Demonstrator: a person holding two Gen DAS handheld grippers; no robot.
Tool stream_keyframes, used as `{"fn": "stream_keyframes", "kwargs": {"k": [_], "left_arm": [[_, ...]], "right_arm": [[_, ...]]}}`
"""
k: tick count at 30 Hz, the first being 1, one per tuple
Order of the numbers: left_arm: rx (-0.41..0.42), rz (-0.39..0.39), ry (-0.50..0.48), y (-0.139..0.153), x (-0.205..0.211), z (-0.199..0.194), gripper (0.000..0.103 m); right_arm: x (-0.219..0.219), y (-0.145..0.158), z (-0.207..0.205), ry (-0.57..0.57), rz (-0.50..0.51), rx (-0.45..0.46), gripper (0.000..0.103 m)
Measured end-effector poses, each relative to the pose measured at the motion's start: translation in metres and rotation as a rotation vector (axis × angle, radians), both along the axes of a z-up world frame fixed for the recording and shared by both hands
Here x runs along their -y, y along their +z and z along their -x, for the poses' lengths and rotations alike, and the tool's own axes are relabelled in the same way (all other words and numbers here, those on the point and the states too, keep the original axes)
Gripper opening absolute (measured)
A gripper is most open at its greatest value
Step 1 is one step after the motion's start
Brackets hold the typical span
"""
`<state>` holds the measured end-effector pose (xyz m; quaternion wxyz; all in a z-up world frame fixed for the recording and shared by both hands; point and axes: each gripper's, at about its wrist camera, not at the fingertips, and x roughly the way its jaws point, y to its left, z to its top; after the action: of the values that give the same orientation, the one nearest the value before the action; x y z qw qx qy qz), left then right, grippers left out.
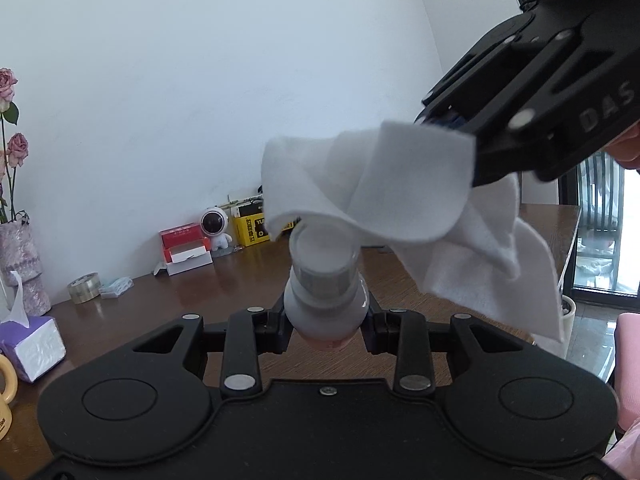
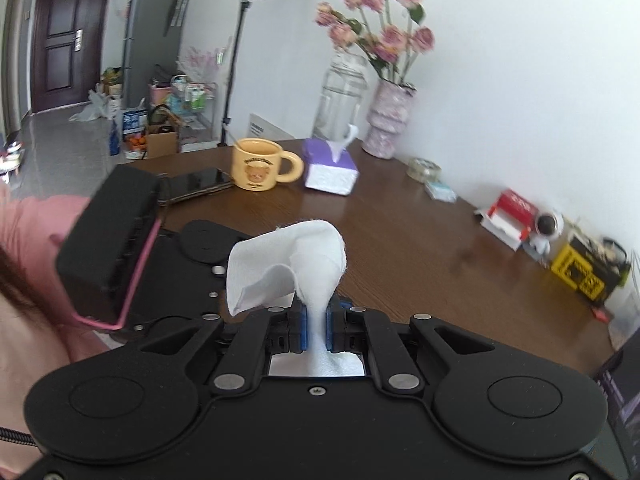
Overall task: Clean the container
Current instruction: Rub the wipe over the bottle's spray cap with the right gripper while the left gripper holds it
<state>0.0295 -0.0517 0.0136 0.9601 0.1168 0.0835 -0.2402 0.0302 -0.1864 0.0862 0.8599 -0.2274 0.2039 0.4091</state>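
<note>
My left gripper (image 1: 325, 320) is shut on a small white bottle-shaped container (image 1: 325, 300) with a clear cap, held above the brown table. My right gripper (image 2: 317, 322) is shut on a white cloth (image 2: 304, 264). In the left wrist view the right gripper (image 1: 460, 128) comes in from the upper right, and the cloth (image 1: 400, 204) drapes over the top of the container, touching its cap.
On the brown table (image 2: 400, 240) stand a yellow bear mug (image 2: 258, 164), a purple tissue box (image 2: 330, 168), a phone (image 2: 196, 184), a vase of pink roses (image 2: 390, 120), a tape roll (image 2: 424, 169), a red-and-white box (image 2: 508, 212) and a yellow box (image 2: 584, 272).
</note>
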Motion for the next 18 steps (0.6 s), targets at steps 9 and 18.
{"fn": "stream_keyframes", "kwargs": {"k": [9, 18], "left_arm": [[-0.021, -0.006, -0.018, 0.002, 0.004, 0.013, 0.033], [-0.075, 0.015, 0.004, -0.001, 0.001, -0.002, 0.033]], "right_arm": [[0.004, -0.020, -0.022, -0.137, 0.118, 0.078, 0.008], [-0.003, -0.011, 0.020, 0.013, 0.058, 0.124, 0.008]]}}
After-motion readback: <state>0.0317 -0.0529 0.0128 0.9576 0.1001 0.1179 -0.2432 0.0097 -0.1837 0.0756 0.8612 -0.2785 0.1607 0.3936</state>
